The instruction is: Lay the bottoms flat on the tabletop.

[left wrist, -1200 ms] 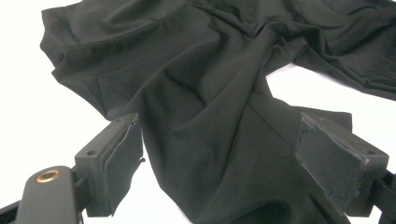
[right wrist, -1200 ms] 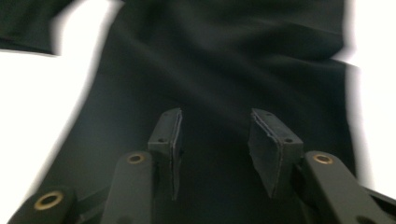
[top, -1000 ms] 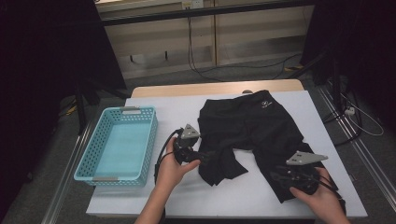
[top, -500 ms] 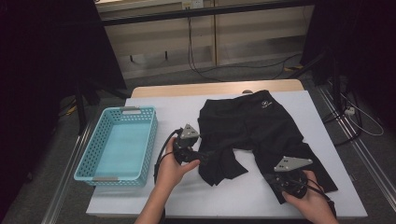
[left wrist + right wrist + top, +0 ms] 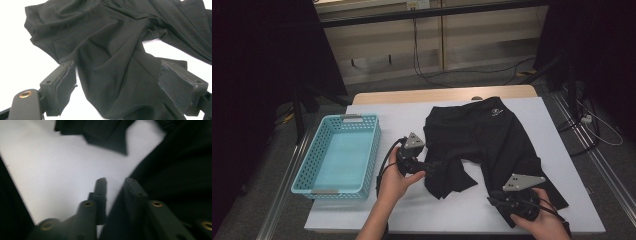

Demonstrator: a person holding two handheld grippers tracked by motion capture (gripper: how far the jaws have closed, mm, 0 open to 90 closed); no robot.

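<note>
Black fabric shorts spread flat on the white surface: one leg's cloth lies between the left gripper's widely spread fingers, while the right gripper's fingers, having just parted slightly, straddle the other leg's hem edge.

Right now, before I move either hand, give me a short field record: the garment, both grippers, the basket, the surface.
garment: black fabric shorts, spread flat on the table, waistband at the far side
left gripper: jaws wide apart, the shorts' left leg hem lies between them, pads not pressing
right gripper: jaws narrow, have just been opening; fabric edge of the right leg beside and under them, grip unclear
basket: turquoise perforated plastic basket, left of the shorts, nothing in it
surface: white table top
</note>
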